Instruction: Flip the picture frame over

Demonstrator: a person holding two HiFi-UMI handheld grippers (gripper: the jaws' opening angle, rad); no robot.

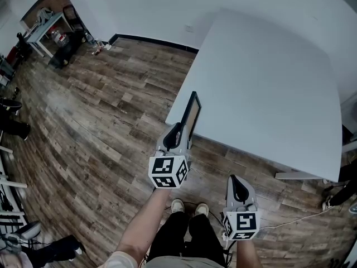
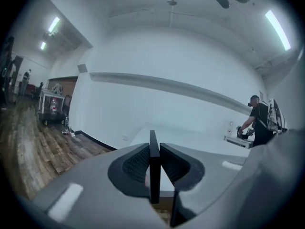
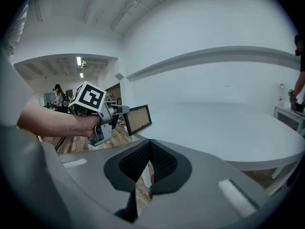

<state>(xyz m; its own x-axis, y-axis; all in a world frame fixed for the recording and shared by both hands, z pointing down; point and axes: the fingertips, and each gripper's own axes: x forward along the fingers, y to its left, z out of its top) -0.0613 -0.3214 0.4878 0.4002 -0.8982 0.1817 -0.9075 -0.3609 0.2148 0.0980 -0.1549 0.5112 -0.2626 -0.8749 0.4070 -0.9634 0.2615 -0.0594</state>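
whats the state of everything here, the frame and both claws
left claw: shut on the edge of the picture frame
right claw: shut, nothing in it
picture frame: held upright on edge at the corner of the table, brown face toward the right claw

White table point(image 1: 268, 77) on wood-plank floor point(image 1: 83, 127) — white walls point(image 1: 145, 4).

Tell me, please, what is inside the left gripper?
The left gripper is shut on the picture frame, which is held on edge beside the table corner. The gripper's body covers the frame's lower end.
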